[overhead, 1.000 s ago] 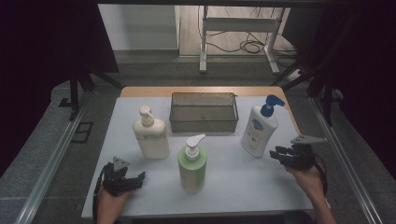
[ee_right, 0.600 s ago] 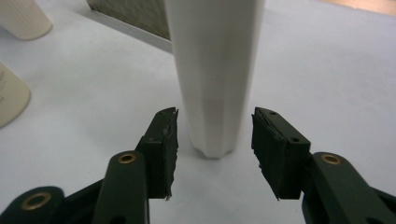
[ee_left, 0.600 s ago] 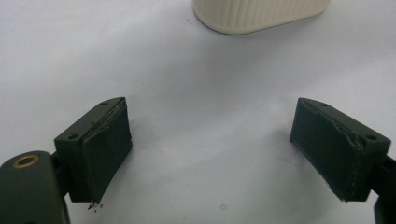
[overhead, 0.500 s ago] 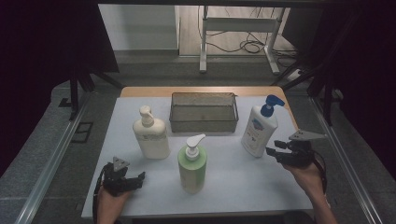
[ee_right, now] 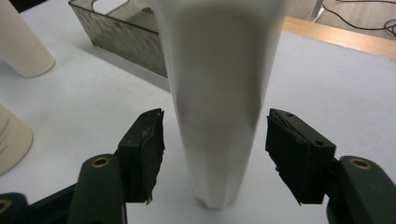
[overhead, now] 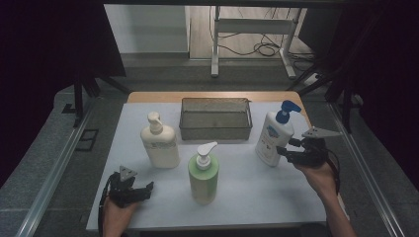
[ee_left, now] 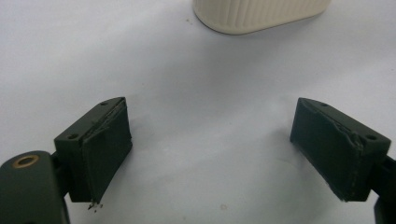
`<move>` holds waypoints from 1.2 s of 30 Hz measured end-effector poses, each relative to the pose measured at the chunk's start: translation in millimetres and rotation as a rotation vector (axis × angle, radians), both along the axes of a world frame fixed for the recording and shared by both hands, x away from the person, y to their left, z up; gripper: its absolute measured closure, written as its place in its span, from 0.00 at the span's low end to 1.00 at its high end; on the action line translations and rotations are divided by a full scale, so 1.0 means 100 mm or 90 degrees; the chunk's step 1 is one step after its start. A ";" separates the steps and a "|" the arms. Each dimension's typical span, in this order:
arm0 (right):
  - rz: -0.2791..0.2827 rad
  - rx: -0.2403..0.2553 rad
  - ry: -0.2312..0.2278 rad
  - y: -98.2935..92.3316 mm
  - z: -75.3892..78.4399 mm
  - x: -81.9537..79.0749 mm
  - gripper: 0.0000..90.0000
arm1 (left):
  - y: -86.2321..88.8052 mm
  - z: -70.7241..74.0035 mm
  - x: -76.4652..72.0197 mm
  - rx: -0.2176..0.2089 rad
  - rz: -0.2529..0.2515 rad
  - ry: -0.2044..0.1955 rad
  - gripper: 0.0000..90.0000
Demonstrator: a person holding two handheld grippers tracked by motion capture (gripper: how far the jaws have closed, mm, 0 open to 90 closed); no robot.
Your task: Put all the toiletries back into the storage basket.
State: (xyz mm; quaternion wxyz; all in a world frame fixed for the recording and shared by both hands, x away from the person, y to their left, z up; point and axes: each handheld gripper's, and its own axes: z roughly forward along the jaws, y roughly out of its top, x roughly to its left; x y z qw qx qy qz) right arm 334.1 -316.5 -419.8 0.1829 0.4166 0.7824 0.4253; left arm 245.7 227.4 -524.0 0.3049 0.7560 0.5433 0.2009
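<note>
The white bottle with the blue pump (overhead: 272,137) stands upright at the right of the worktop (overhead: 247,187), just right of the mesh basket (overhead: 215,118). My right gripper (overhead: 285,149) is at its lower body, and my fingers have just been opening. In the right gripper view the bottle (ee_right: 219,102) rises between my two fingers (ee_right: 142,154) with a gap on each side, so neither pad presses it; its base sits on the white sheet. From above, that gap is too small to judge, but there I see the blue pump head, which the close view cuts off.

The right gripper view also catches the basket's corner (ee_right: 121,35) behind the bottle, the ribbed cream bottle (ee_right: 21,44) at far left, and the wooden edge (ee_right: 341,35) beyond the sheet.

The green bottle (overhead: 203,175) stands near the front middle, the cream bottle (overhead: 159,143) left of the basket.

My left gripper (overhead: 143,190) rests at the front left, well apart from the bottles. Its own view shows my fingers (ee_left: 105,149) spread wide with nothing between them but bare sheet, and the cream bottle's ribbed base (ee_left: 259,14) ahead.
</note>
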 end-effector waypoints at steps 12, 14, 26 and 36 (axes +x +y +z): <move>-0.009 0.008 -0.008 0.15 0.07 0.18 0.37 | 0.00 0.00 0.00 0.000 0.000 0.000 0.13; -0.011 0.006 -0.009 0.17 0.07 0.20 0.37 | 0.00 0.00 0.00 0.000 0.000 0.000 0.13; -0.016 -0.011 -0.014 0.27 0.03 0.33 0.37 | 0.00 0.00 0.00 0.000 0.000 0.000 0.13; -0.023 -0.035 -0.018 0.34 0.03 0.38 0.41 | 0.00 0.00 0.00 0.000 0.000 0.000 0.13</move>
